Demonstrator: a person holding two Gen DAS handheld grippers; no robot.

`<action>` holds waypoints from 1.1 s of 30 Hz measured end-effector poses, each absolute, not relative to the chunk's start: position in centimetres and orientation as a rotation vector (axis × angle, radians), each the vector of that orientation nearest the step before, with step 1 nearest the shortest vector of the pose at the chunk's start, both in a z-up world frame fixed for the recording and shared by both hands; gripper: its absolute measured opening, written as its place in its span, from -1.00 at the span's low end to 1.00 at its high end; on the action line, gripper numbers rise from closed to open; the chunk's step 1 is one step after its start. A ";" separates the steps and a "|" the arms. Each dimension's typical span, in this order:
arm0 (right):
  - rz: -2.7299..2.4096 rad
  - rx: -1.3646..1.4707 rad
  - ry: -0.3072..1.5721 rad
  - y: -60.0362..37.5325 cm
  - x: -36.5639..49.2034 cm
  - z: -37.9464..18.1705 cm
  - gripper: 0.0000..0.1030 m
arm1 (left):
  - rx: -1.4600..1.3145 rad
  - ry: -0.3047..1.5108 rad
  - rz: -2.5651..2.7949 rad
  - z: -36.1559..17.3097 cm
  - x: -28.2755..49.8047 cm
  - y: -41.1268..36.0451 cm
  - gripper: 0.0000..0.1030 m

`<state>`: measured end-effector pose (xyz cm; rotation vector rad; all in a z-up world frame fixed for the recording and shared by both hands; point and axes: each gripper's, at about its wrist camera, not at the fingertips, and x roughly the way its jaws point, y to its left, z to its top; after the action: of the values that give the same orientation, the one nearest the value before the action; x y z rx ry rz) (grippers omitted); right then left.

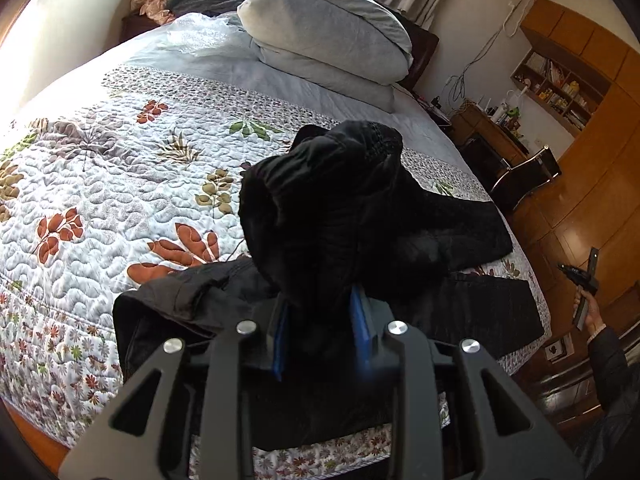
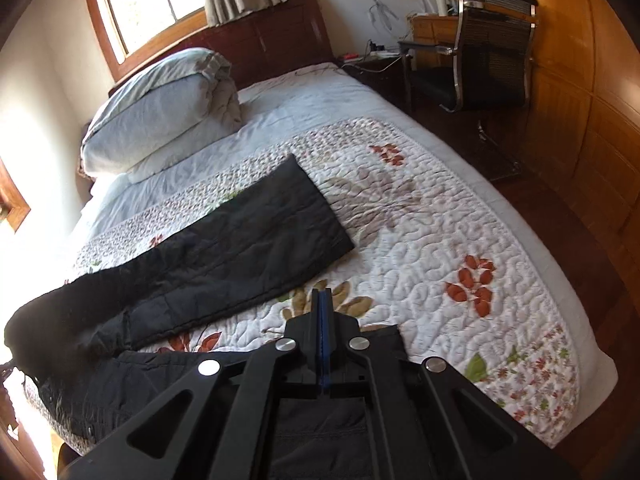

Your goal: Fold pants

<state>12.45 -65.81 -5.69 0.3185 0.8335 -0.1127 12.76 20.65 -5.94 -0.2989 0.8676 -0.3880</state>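
bed (image 1: 120, 160); pants (image 1: 328, 208) in left tool (image 1: 320, 332)

Matte black linkage grippers (image 1: 320, 328) (image 2: 324, 336) — silver round rivets, blue pads lining the jaws — dark sleeve (image 1: 608, 364).

Black quilted pants (image 2: 224, 256) — legs spread, waist bunched up
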 end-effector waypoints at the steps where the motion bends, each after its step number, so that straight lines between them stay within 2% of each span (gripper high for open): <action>1: -0.085 0.299 0.854 -64.7 14.2 -6.2 -1.00 | -0.288 0.867 -0.396 -5.9 12.6 20.2 -0.49; 4: -0.022 0.262 0.915 -62.6 20.5 -7.7 -0.99 | -0.287 0.873 -0.392 -5.9 13.0 19.7 -0.48; 8: 0.001 0.236 1.008 -62.7 30.4 -10.2 -0.74 | -0.334 0.871 -0.357 -5.9 14.3 20.3 -0.48; 9: -0.011 0.224 1.034 -62.9 32.8 -11.0 -0.62 | -0.344 0.871 -0.345 -5.8 14.6 20.3 -0.48; 11: -0.035 0.203 1.096 -63.7 37.2 -12.6 -0.50 | -0.359 0.869 -0.325 -5.7 15.3 20.4 -0.48; 15: -0.072 0.170 1.160 -65.0 43.4 -15.1 0.01 | -0.388 0.875 -0.291 -5.8 16.8 20.7 -0.47; 19: -0.092 0.121 1.236 -65.5 47.0 -17.2 0.28 | -0.380 0.887 -0.272 -6.0 17.8 20.4 -0.47; 21: -0.087 0.096 1.271 -65.5 47.8 -17.9 0.25 | -0.381 0.891 -0.267 -6.2 18.1 20.3 -0.47; 23: -0.056 0.092 1.301 -65.2 48.2 -18.8 -0.02 | -0.371 0.898 -0.262 -6.3 18.5 20.2 -0.46; 25: -0.058 0.021 1.308 -64.5 48.2 -19.0 -0.47 | -0.357 0.903 -0.261 -6.3 18.6 20.0 -0.47; 26: -0.050 -0.016 1.298 -64.0 48.0 -18.8 -0.57 | -0.355 0.905 -0.262 -6.3 18.7 19.9 -0.47; 27: -0.037 -0.044 1.287 -63.6 47.7 -18.4 -0.76 | -0.353 0.908 -0.262 -6.3 18.7 20.0 -0.47; 33: 0.008 -0.127 1.141 -61.7 44.1 -13.2 -0.83 | -0.355 0.902 -0.280 -6.5 18.2 19.7 -0.47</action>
<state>44.06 -61.66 -13.16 -0.1265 1.1409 0.0081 18.24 19.74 -6.53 -0.3555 0.9016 -0.2804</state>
